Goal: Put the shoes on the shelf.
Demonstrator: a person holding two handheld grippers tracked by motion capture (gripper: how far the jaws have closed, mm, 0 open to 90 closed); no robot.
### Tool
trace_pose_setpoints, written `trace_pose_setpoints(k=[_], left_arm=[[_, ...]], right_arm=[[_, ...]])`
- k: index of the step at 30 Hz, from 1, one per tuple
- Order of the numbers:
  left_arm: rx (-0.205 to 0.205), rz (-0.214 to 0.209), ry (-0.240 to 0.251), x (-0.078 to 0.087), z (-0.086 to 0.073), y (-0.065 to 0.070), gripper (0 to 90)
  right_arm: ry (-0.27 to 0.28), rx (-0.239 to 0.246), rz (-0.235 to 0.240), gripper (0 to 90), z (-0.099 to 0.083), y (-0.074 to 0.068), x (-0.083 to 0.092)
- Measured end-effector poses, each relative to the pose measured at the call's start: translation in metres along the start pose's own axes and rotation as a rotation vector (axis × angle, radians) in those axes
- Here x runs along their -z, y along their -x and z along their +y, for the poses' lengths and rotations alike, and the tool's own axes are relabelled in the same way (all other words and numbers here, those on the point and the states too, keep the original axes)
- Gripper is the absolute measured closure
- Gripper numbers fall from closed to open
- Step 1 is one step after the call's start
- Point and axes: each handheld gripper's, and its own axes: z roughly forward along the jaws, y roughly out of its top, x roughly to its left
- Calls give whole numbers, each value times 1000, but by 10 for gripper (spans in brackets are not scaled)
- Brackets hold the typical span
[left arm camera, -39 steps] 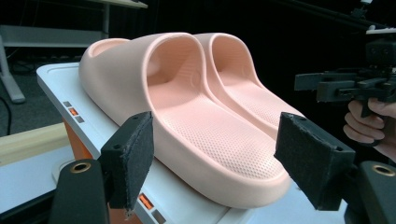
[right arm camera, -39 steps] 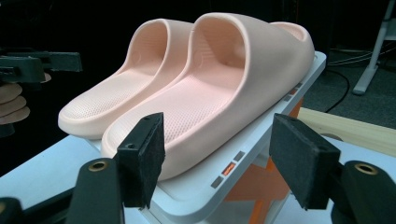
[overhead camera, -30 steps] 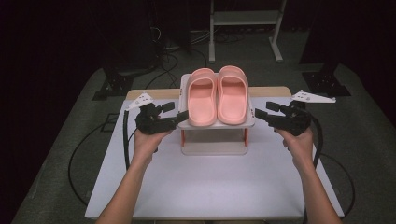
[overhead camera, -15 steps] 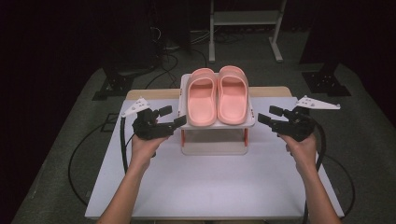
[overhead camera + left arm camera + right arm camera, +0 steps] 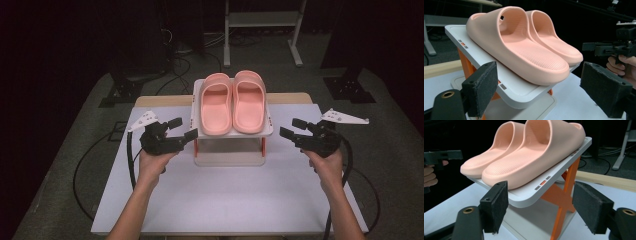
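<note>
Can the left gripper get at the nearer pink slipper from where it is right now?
Probably yes: the left gripper is open beside the rack, and nothing stands between it and the left slipper.

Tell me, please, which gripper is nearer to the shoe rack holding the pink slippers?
Left. The left gripper sits right beside the rack's left edge; the right gripper hovers slightly off its right edge. Both are open.
</note>
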Motion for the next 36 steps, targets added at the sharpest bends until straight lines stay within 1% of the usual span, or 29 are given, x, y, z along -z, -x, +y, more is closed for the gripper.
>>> trace_pose_setpoints(k=[2,3,5,8,12,15,16,23,25,27,28,29,31,33,36], left_arm=[[6,0,3,1,-2,0,141],[2,1,0,2,-3,0,141],[6,6,-1,3,-5,0,141],[11,9,-5,6,-9,-1,141],[18,14,-8,9,-14,-2,132],[23,5,-7,10,-17,-1,130],[17,7,-11,11,-17,0,130],[13,0,-13,10,-23,4,113],[12,0,-12,10,-25,5,108],[4,3,-18,10,-27,6,107],[4,4,-16,11,-28,7,105],[0,4,-17,11,-28,7,104],[-5,6,-18,11,-30,7,103],[5,4,-11,12,-33,7,101],[6,5,-12,12,-37,7,98]], right_arm=[[9,-1,1,285,-1,0,1],[9,0,5,289,-2,0,2],[2,-11,16,292,-3,1,3],[-5,-2,14,291,-7,1,4],[-8,-12,17,291,-13,3,6],[-12,-21,16,291,-17,4,7],[-13,-26,15,291,-19,4,7],[-24,-38,18,287,-28,6,9],[-27,-42,31,304,-31,7,9],[-29,-52,38,297,-34,9,10],[-25,-50,38,294,-35,10,10],[-34,-51,38,287,-36,10,11],[-26,-50,38,287,-38,10,11],[-26,-52,39,285,-40,10,12],[-31,-54,34,283,-44,10,12]])
